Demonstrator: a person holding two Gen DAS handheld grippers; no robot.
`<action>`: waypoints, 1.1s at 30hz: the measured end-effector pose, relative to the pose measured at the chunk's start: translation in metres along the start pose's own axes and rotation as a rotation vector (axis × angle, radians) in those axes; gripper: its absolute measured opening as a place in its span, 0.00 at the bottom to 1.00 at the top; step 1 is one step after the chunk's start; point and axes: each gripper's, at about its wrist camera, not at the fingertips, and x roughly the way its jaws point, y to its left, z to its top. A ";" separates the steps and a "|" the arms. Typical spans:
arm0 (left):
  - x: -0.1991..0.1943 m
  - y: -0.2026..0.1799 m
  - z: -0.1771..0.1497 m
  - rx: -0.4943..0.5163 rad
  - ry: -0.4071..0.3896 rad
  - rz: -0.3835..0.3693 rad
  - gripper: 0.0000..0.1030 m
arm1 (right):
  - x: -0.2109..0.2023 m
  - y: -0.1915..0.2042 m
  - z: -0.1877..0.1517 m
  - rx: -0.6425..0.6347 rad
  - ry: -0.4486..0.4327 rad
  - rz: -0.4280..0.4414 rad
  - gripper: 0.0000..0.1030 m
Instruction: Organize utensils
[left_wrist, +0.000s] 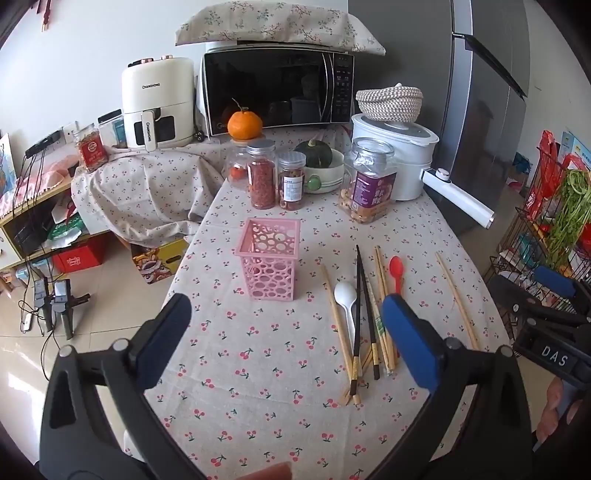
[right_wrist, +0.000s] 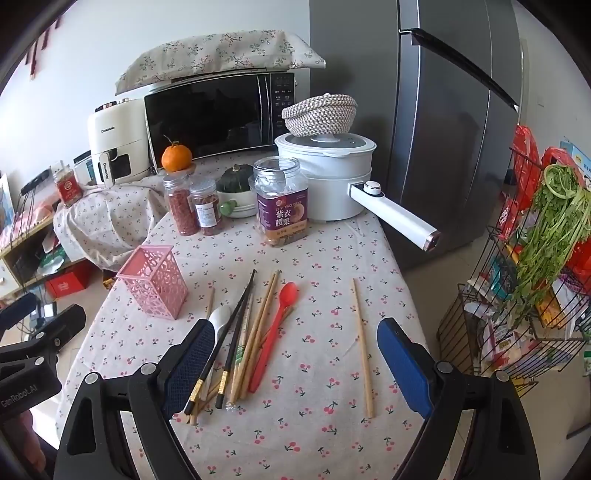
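Note:
An empty pink perforated holder (left_wrist: 267, 258) (right_wrist: 155, 286) stands upright on the cherry-print tablecloth (left_wrist: 258, 369). To its right lie a white spoon (left_wrist: 347, 299) (right_wrist: 221, 317), two black chopsticks (left_wrist: 364, 306) (right_wrist: 236, 325), several wooden chopsticks (left_wrist: 382, 280) (right_wrist: 258, 325) and a red spoon (left_wrist: 396, 271) (right_wrist: 277, 325). One wooden chopstick (left_wrist: 456, 299) (right_wrist: 362, 347) lies alone further right. My left gripper (left_wrist: 286, 314) (right_wrist: 40, 317) hovers open in front of the holder, holding nothing. My right gripper (right_wrist: 295, 332) (left_wrist: 535, 291) hovers open above the near ends of the utensils, also holding nothing.
Behind the utensils stand several jars (left_wrist: 262, 173) (right_wrist: 282, 199), a bowl with a green squash (left_wrist: 321, 166) and a white electric pot (right_wrist: 328, 177) whose handle (right_wrist: 395, 214) juts over the table. A microwave (left_wrist: 277, 92) sits at the back. A wire rack with greens (right_wrist: 535, 277) stands right of the table.

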 end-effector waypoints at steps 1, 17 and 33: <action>-0.001 -0.001 0.000 -0.001 0.001 0.001 1.00 | 0.000 -0.001 0.000 0.001 0.000 0.003 0.88; 0.004 0.006 -0.001 -0.010 0.006 -0.006 1.00 | -0.001 -0.001 0.000 0.006 -0.004 0.004 0.88; 0.003 0.008 -0.001 -0.005 0.003 -0.003 1.00 | -0.002 0.000 0.000 0.005 -0.008 0.003 0.88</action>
